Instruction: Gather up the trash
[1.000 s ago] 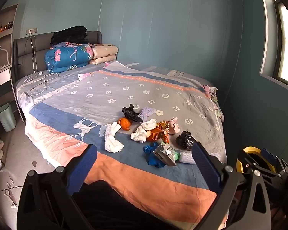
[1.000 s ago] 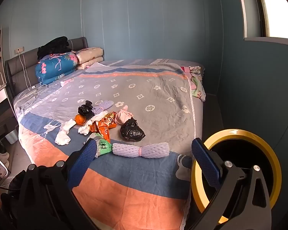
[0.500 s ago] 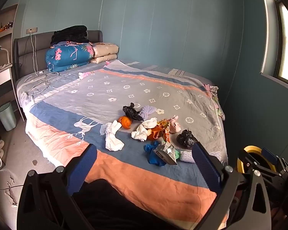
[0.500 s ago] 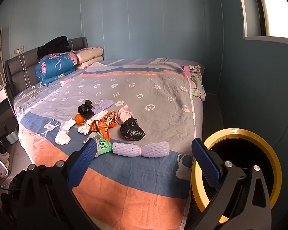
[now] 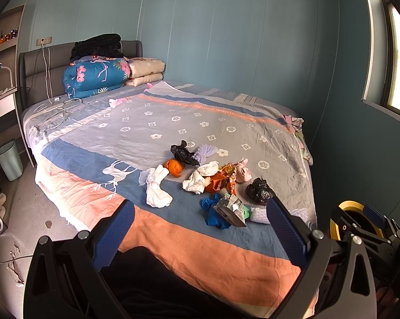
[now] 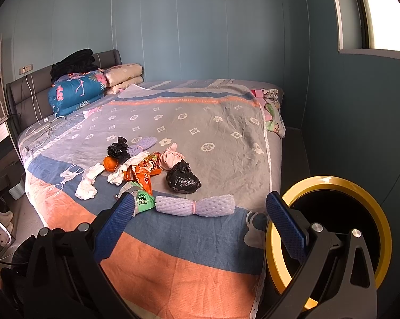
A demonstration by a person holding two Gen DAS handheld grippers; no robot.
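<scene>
A pile of trash lies on the bed (image 5: 173, 228) near its foot: a black bag (image 6: 183, 179), an orange peel (image 5: 174, 167), orange snack wrappers (image 6: 140, 171), white tissue (image 5: 156, 192), a purple foam net (image 6: 194, 205), a green packet (image 6: 144, 200) and a blue rag (image 5: 213, 216). A yellow-rimmed black bin (image 6: 333, 228) stands beside the bed's foot at the right; it also shows in the left wrist view (image 5: 355, 219). My left gripper (image 5: 200, 228) and my right gripper (image 6: 200, 223) are both open and empty, held short of the pile.
Folded quilts (image 5: 93, 78) and pillows (image 5: 145, 70) sit at the headboard. White cables (image 5: 55, 109) lie on the bed's far left corner. A pale green bin (image 5: 9, 159) and a desk stand at the left. A window (image 6: 380, 10) is at the right.
The left gripper has drifted back a little, so the pile looks slightly farther. The right view is almost unchanged. Both grippers stay open.
</scene>
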